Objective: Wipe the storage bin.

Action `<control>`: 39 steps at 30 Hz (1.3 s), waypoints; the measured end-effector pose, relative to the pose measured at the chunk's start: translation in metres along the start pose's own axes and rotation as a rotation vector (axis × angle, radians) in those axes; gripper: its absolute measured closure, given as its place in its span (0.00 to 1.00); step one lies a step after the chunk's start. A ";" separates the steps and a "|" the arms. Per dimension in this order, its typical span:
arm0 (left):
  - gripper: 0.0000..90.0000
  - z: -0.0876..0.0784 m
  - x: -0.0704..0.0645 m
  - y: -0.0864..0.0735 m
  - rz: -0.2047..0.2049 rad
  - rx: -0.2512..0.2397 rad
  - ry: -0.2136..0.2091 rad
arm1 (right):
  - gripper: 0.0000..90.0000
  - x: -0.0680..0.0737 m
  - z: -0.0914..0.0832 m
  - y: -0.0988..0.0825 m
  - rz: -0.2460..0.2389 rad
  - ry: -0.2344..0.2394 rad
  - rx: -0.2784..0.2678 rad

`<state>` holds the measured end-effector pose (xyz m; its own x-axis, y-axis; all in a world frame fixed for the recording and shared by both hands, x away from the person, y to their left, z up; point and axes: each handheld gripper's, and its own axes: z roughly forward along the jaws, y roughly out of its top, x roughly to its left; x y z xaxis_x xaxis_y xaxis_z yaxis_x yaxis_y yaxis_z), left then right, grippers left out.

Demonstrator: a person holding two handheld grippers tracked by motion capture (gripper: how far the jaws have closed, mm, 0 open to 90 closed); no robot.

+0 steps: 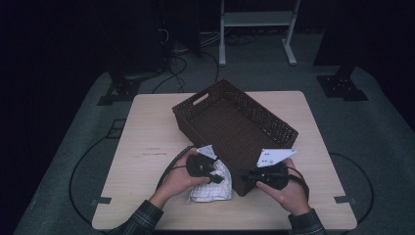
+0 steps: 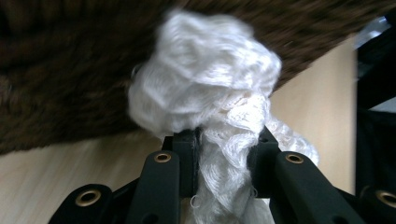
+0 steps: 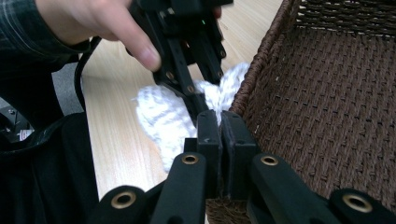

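Note:
A brown wicker basket [image 1: 276, 123] stands at an angle on the middle of the table, with nothing inside it. A crumpled white knitted cloth [image 1: 213, 191] lies against the outside of its near left corner. My left gripper [image 1: 219, 178] is shut on a bunch of this cloth [image 2: 205, 79], and the fabric is pinched between its pads [image 2: 187, 149]. My right gripper [image 1: 243, 174] is shut on the basket's near corner wall [image 3: 327, 93]. In the right gripper view, the left gripper [image 3: 205, 103] points down into the cloth [image 3: 156, 116] just beyond my right gripper [image 3: 220, 122].
The light wooden table [image 1: 147, 132] has bare room to the left of the basket and along the front edge. Behind the table are a white frame stand [image 1: 257, 19], floor cables [image 1: 181, 63] and black stand bases [image 1: 342, 85].

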<state>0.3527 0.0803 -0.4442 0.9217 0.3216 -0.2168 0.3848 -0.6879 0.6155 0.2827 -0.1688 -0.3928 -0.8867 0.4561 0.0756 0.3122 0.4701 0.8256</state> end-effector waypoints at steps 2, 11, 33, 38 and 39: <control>0.78 0.006 0.004 -0.004 -0.018 0.015 -0.005 | 0.96 0.001 0.001 0.001 0.002 0.001 -0.001; 0.78 0.010 0.002 -0.006 -0.018 0.022 -0.026 | 0.96 0.002 0.002 0.002 -0.009 -0.005 0.002; 0.78 -0.031 -0.037 0.018 0.100 -0.081 -0.073 | 0.96 0.001 0.002 0.002 -0.002 0.003 0.004; 0.78 -0.032 -0.040 0.018 0.108 -0.088 -0.075 | 0.96 0.001 0.002 0.002 -0.002 0.003 0.004; 0.78 -0.031 -0.041 0.019 0.114 -0.086 -0.078 | 0.96 0.001 0.002 0.002 -0.002 0.004 0.004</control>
<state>0.3202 0.0743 -0.4000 0.9615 0.1910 -0.1975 0.2747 -0.6578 0.7013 0.2831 -0.1661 -0.3922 -0.8886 0.4523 0.0764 0.3121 0.4741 0.8233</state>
